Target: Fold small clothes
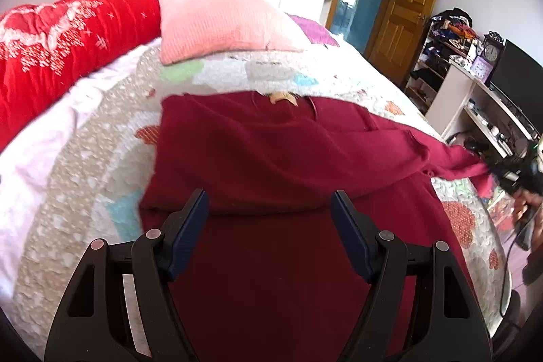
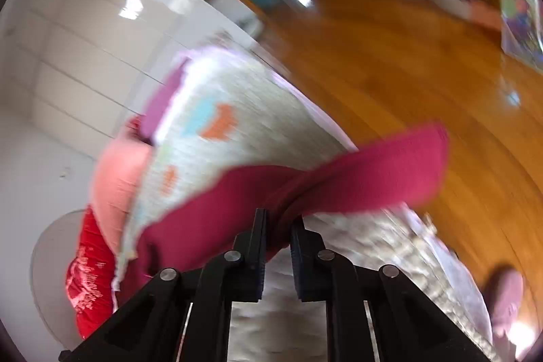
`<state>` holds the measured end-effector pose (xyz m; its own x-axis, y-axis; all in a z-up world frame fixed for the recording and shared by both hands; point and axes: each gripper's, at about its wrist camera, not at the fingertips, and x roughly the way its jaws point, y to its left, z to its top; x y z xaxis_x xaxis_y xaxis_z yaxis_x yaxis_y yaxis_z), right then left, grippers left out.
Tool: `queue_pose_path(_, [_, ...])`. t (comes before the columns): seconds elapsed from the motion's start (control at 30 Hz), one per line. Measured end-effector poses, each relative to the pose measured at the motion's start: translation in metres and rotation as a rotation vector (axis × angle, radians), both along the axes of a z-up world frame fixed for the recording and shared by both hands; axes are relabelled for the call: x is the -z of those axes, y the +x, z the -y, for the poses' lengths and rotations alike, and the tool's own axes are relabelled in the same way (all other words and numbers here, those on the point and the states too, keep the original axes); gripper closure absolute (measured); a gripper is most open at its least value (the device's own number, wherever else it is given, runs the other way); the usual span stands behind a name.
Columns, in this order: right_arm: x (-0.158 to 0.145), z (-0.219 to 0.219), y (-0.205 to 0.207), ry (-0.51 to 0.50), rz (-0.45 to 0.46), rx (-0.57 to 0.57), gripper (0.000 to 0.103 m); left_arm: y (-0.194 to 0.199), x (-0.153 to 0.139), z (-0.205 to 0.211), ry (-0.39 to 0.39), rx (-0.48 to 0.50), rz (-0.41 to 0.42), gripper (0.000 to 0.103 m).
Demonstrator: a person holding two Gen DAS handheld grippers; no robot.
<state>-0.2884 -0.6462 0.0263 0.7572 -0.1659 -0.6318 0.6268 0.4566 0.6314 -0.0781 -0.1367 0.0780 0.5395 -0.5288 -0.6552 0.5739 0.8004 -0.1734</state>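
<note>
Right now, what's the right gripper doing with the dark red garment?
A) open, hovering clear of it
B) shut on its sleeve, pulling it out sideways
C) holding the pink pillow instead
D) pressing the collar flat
B: the right gripper has its jaws pinched on bunched sleeve fabric of the dark red garment, stretched toward the bed edge, while the left gripper hangs open above the garment.

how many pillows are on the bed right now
2: a pale pink ribbed pillow at the head of the quilted bed, and a long red patterned bolster touching its left side. Others may be hidden.
</note>
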Motion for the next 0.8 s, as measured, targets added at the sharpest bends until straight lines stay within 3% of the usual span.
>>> queue_pose_path(0.1, [-0.040,-0.016,0.018,-0.071,0.119,-0.077,0.093,0.007,-0.007,-0.011,-0.032,-0.031,-0.002,0.029])
queue_pose_path(0.2, [-0.088,-0.053,0.060,-0.147,0.227,-0.245,0.093,0.014,-0.013,-0.024,-0.096,-0.068,-0.019,0.029])
queue_pose_path(0.33, [-0.121,-0.130,0.132,-0.244,0.263,-0.506,0.093,0.026,-0.013,-0.034,-0.150,-0.102,-0.048,0.029])
queue_pose_path(0.4, [-0.117,-0.179,0.174,-0.290,0.241,-0.643,0.093,0.031,-0.011,-0.038,-0.152,-0.117,-0.050,0.029])
queue_pose_path(0.47, [-0.088,-0.240,0.217,-0.322,0.169,-0.804,0.093,0.035,-0.007,-0.042,-0.156,-0.133,-0.059,0.029])
queue_pose_path(0.53, [-0.046,-0.285,0.248,-0.318,0.028,-0.937,0.089,0.040,0.000,-0.047,-0.163,-0.148,-0.078,0.029])
queue_pose_path(0.6, [-0.003,-0.320,0.265,-0.413,-0.166,-0.997,0.085,0.046,0.006,-0.052,-0.167,-0.158,-0.100,0.029])
queue_pose_path(0.63, [0.010,-0.330,0.264,-0.478,-0.210,-1.012,0.081,0.047,0.008,-0.054,-0.171,-0.160,-0.103,0.029])
queue_pose_path(0.7, [0.009,-0.328,0.257,-0.478,-0.177,-1.002,0.075,0.051,0.013,-0.055,-0.178,-0.166,-0.113,0.029])
queue_pose_path(0.8, [-0.008,-0.304,0.248,-0.398,-0.118,-0.959,0.066,0.055,0.015,-0.050,-0.198,-0.147,-0.149,0.029])
